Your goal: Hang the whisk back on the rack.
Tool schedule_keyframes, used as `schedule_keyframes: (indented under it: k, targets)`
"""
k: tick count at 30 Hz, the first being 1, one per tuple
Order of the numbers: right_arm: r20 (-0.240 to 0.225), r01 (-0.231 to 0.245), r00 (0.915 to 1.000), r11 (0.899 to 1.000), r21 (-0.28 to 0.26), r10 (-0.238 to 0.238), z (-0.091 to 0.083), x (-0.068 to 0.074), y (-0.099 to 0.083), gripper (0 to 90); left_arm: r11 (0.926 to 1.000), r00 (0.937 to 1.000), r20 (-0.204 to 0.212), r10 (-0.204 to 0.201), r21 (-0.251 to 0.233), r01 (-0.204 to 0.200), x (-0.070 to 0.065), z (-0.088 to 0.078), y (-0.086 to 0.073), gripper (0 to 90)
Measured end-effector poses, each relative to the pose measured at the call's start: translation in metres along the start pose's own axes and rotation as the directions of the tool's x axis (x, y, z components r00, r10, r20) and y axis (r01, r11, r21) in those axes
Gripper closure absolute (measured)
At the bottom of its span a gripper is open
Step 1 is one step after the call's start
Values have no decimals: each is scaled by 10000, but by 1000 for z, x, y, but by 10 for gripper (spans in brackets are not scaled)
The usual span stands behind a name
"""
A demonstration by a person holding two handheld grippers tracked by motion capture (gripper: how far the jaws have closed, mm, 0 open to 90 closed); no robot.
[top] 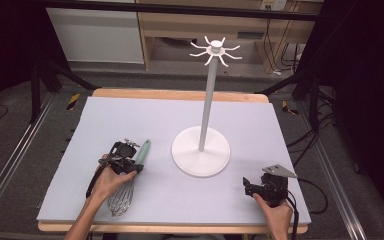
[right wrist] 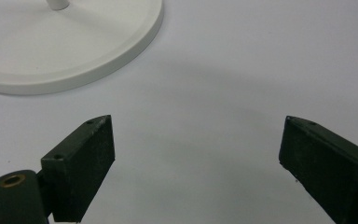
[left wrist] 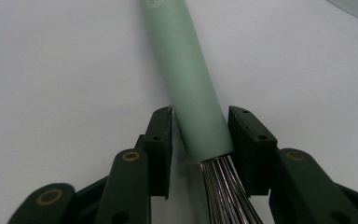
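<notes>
A whisk [top: 130,180] is found lying flat on the pale grey mat [top: 130,115] at the near left of the table, its mint-green handle [top: 143,151] directed toward the far side and its wire balloon [top: 120,200] toward the near edge. The left gripper [top: 130,162] is held low over the whisk at the junction of handle and wires, with the person's left hand [top: 109,181] wrapped around its body. In the left gripper view the lower end of the handle [left wrist: 193,98] is seen between the two black pads [left wrist: 161,140], the right-hand pad lying against the handle and the left-hand pad at or just beside it; the handle is thus grasped or all but grasped, a firm clench not being confirmable. The wires [left wrist: 226,191] are observed emerging from the handle end between the jaws. A white utensil stand [top: 205,115] is recorded just right of centre, its round base [top: 200,151] resting on the mat, its pole upright and a ring of curved hooks [top: 215,51] at the top; the stand is near the whisk but apart from it. The right gripper [top: 252,187] is held at the near right by the right hand [top: 275,212], resting on or just above the mat and well apart from the whisk. In the right gripper view its jaws are seen spread wide with bare mat between the pads [right wrist: 86,163], nothing being gripped, and the rim of the stand base [right wrist: 98,60] is noted beyond at upper left.
</notes>
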State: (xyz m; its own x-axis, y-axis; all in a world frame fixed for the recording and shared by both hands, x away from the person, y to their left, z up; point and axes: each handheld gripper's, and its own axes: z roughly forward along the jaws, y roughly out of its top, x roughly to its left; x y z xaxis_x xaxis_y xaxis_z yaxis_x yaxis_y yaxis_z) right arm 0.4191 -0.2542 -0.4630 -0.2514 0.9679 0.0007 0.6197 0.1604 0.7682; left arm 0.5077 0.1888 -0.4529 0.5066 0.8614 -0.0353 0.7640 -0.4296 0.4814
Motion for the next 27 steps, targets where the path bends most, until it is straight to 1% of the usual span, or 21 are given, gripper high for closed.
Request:
schedule_keyframes:
  k: [7, 14, 15, 17, 19, 20, 21, 23, 26, 27]
  targets:
    - [-24, -17, 10000, 10000, 2, 17, 0, 0, 0, 108, 9997, 10000, 10, -85, 232, 85, 0, 1, 2, 626]
    - [-53, -32, 10000, 10000, 28, 32, 1, 0, 0, 109, 9982, 9992, 10, -389, 453, 388, 0, 1, 4, 641]
    - [-68, -32, 10000, 10000, 41, 32, 1, 0, 0, 108, 9980, 9994, 1, -355, 531, 355, 1, 0, 4, 644]
    - [-72, -23, 10000, 10000, 45, 23, 1, 0, 0, 108, 9974, 9986, 17, -520, 503, 519, 1, 1, 5, 647]
    - [-74, 3, 10000, 10000, 51, -3, 1, -1, 0, 109, 9968, 9984, 44, -569, 556, 565, 2, 0, 5, 651]
    - [-65, -1, 10000, 10000, 55, 1, 1, -1, 0, 108, 9965, 9986, 67, -531, 646, 525, 3, 0, 5, 656]
    - [-70, -5, 10000, 10000, 58, 5, 2, -1, 0, 108, 9964, 9982, 62, -595, 604, 590, 3, 0, 5, 660]
    - [-53, -23, 10000, 10000, 79, 23, 2, 0, 0, 108, 9965, 9983, 20, -579, 608, 576, 4, -1, 5, 671]
    - [-58, -15, 10000, 10000, 96, 15, 2, 0, 0, 108, 9966, 9982, 62, -601, 562, 596, 5, -2, 4, 674]
    - [-62, -19, 10000, 10000, 84, 20, 2, 0, 0, 108, 9966, 9977, 126, -662, 496, 655, 5, -2, 4, 675]
